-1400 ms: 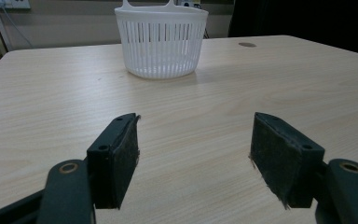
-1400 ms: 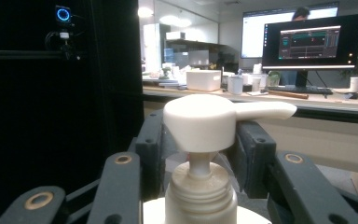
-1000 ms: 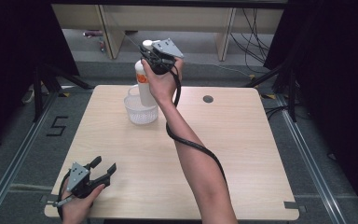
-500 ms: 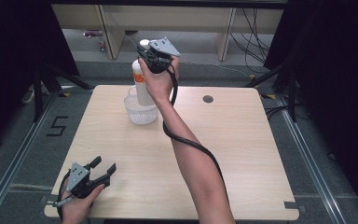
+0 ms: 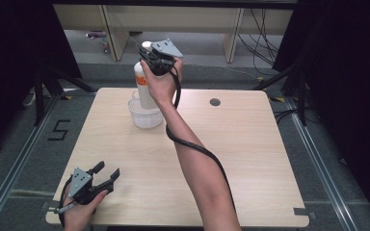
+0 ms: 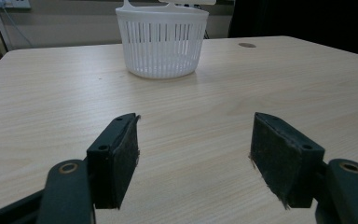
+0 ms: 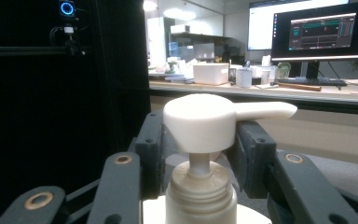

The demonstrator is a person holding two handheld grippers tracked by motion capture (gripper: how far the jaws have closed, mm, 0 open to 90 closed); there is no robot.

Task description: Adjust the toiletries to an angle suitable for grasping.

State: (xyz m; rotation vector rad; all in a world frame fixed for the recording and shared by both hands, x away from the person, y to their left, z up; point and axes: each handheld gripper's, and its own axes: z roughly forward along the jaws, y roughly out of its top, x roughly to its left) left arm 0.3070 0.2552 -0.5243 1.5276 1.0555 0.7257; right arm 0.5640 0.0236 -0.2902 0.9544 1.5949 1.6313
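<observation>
The right gripper [image 5: 149,60] is clamped on the upper part of a white pump bottle [image 5: 143,86], its jaws pressing either side just below the pump head [image 7: 205,121], and it holds the bottle upright above the white basket [image 5: 147,114] that stands on the table [image 5: 250,144] directly beneath it. The left gripper [image 5: 107,174] rests low on the table with its jaws wide apart and nothing between them, the basket well ahead of it.
</observation>
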